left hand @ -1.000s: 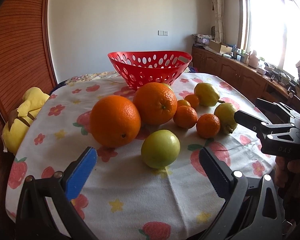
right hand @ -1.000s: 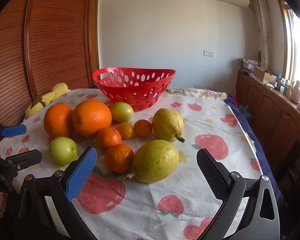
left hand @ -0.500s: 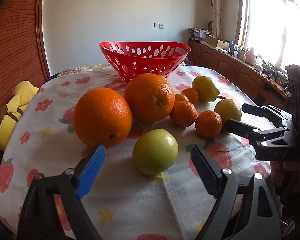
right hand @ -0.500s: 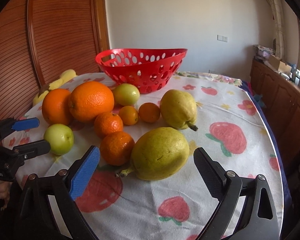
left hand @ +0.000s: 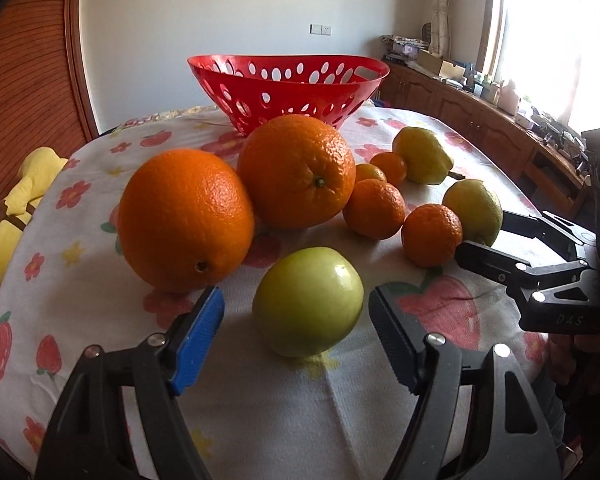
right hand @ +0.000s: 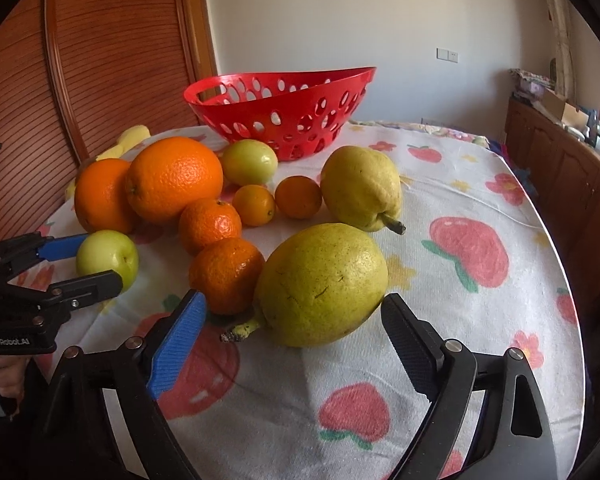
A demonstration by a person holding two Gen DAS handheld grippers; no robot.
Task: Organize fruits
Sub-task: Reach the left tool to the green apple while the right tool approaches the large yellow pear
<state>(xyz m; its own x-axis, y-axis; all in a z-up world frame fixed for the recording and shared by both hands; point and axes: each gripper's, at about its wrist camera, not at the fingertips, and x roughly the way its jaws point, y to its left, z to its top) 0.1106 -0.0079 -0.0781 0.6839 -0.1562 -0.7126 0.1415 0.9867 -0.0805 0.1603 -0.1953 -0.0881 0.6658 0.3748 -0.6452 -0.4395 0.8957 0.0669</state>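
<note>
A red perforated basket (left hand: 288, 84) stands at the back of the table, and it also shows in the right wrist view (right hand: 280, 116). Fruit lies in front of it. My left gripper (left hand: 296, 316) is open with its jaws on either side of a green apple (left hand: 308, 300), not touching it. My right gripper (right hand: 292, 320) is open around a large yellow pear (right hand: 322, 284), apart from it. Two big oranges (left hand: 184, 220) (left hand: 296, 170) lie behind the apple. Tangerines (right hand: 226, 274) (right hand: 210, 224) lie left of the pear. A second pear (right hand: 360, 188) lies further back.
A second green apple (right hand: 250, 162) and two small tangerines (right hand: 298, 196) lie near the basket. A yellow plush toy (left hand: 12, 208) hangs at the table's left edge. The flowered tablecloth (right hand: 480, 320) covers the round table. Wooden cabinets (left hand: 480, 120) run along the right wall.
Both grippers moved forward and lower toward the fruit. The left jaws now flank the green apple and the right jaws flank the large pear. No fruit has moved.
</note>
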